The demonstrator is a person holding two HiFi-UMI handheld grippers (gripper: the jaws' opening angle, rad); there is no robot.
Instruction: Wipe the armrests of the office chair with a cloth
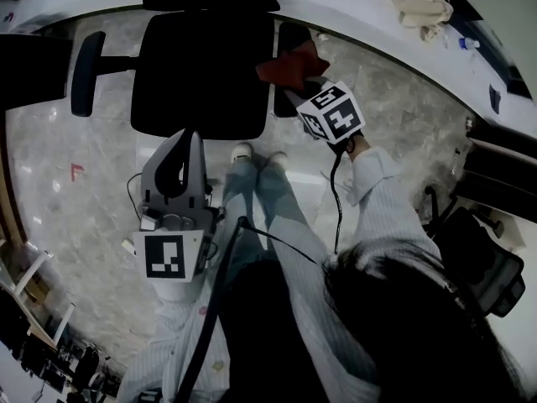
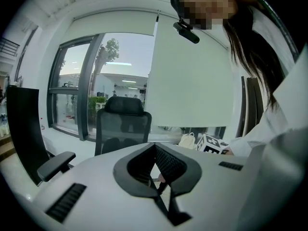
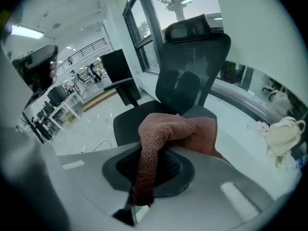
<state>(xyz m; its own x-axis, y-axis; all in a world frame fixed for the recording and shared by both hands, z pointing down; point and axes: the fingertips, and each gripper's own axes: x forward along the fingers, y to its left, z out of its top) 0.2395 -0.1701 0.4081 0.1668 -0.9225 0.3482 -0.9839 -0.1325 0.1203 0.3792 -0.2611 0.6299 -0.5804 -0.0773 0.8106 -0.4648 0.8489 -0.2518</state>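
Observation:
The black office chair point(image 1: 201, 74) stands ahead of me, its left armrest point(image 1: 84, 72) bare. A red cloth point(image 1: 289, 67) lies over the right armrest point(image 1: 294, 36), and my right gripper point(image 1: 300, 91) is shut on it. In the right gripper view the cloth point(image 3: 168, 134) hangs bunched out of the jaws, in front of the chair's back point(image 3: 190, 76). My left gripper point(image 1: 191, 134) hovers at the seat's front edge, shut, with nothing held. From the left gripper view the chair point(image 2: 122, 124) sits beyond the closed gripper point(image 2: 155, 148).
A second black chair point(image 1: 25, 65) stands at the far left and another chair point(image 1: 482, 259) at the right. A white bag point(image 1: 424, 5) lies on the ledge behind. My shoes point(image 1: 242, 152) are just in front of the seat. A cable point(image 1: 130, 187) runs on the floor.

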